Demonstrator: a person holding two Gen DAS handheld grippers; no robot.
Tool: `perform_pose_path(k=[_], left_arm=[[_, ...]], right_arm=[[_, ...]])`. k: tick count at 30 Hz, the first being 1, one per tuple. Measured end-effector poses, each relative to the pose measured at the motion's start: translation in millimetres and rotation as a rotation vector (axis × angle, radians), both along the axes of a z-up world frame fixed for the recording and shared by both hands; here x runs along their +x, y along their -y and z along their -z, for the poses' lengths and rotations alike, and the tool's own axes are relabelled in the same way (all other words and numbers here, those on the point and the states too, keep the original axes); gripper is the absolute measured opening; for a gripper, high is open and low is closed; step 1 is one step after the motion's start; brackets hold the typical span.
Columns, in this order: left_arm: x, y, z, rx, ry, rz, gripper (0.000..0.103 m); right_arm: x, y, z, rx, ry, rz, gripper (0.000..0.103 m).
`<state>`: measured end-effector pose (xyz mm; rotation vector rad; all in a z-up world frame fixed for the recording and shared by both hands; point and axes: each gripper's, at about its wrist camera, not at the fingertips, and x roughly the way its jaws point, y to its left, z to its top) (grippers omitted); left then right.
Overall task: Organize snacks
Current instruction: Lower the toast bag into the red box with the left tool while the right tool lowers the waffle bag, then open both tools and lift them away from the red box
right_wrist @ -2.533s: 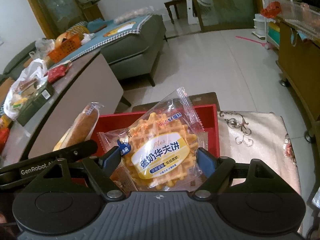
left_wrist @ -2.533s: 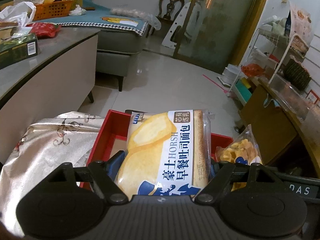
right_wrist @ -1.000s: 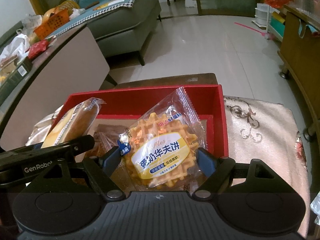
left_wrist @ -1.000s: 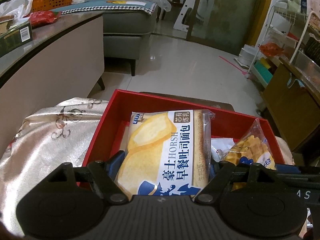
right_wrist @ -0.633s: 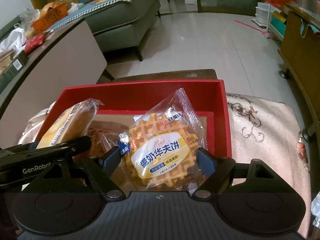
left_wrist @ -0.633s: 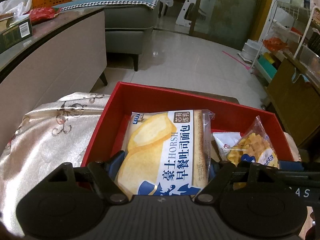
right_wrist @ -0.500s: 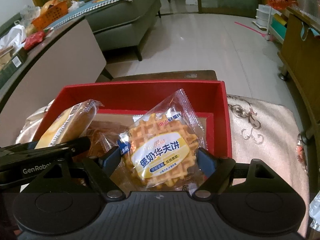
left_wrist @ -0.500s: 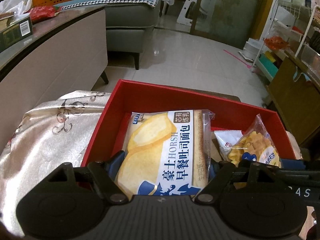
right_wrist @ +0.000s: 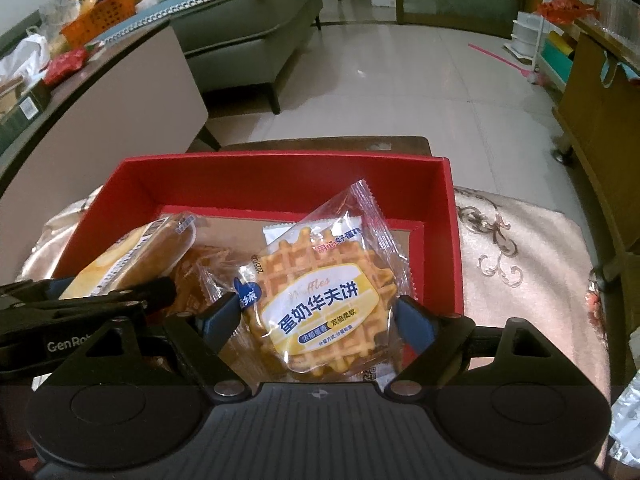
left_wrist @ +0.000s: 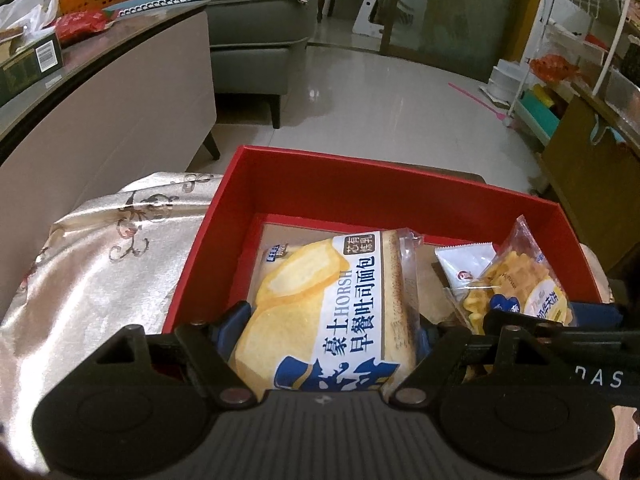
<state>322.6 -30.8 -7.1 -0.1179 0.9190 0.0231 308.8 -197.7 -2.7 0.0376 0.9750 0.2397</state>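
Observation:
A red box (left_wrist: 360, 196) stands on a cloth-covered seat. My left gripper (left_wrist: 330, 326) is shut on a yellow and blue toast bread packet (left_wrist: 332, 304), held over the box's left half. My right gripper (right_wrist: 318, 316) holds a waffle packet (right_wrist: 320, 304) over the right half of the red box (right_wrist: 280, 184). Its jaws are opening, and the blue pads still touch the wrapper. In the right wrist view the bread packet (right_wrist: 136, 256) shows at the left. The waffle packet (left_wrist: 520, 292) shows at the right of the left wrist view.
A white sachet (left_wrist: 464, 264) and a brown snack packet (right_wrist: 204, 268) lie in the box. Pale patterned cloth (left_wrist: 100, 260) spreads on both sides. A counter (left_wrist: 100, 80) with clutter runs along the left, a grey sofa (left_wrist: 256, 20) behind, a wooden cabinet (left_wrist: 592, 168) at the right.
Both grippers have tipped down toward the red box, whose inside now fills more of each view. The right pads stand slightly wider around the waffle packet.

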Motion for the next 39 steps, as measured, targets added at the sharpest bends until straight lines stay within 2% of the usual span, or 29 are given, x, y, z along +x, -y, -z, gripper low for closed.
perform_pose_path(k=[16,23,28,30,35,39], left_arm=[[-27,-4,-25,-0.003,0.032,0.011,0.072],[-59,-11,-39,0.012,0.057,-0.003,0.074],[-87,-15,-53,0.027,0.084,0.001,0.074],[-97,-19,-57,0.020,0.091,-0.014,0.074],[-121,-34,-61,-0.021,0.067,-0.057,0.074],[-147,-38,-67,-0.004,0.085,-0.058,0.074]], right_arm=[[-22,5,-17,-0.012,0.025,-0.006,0.088],[-30,10,-19,0.003,0.009,-0.021,0.089],[-31,15,-15,-0.031,0.000,-0.047,0.088],[-32,18,-18,-0.011,0.001,-0.049,0.089],[-48,21,-30,-0.004,0.043,-0.075,0.089],[-59,19,-38,-0.007,0.068,-0.091,0.089]])
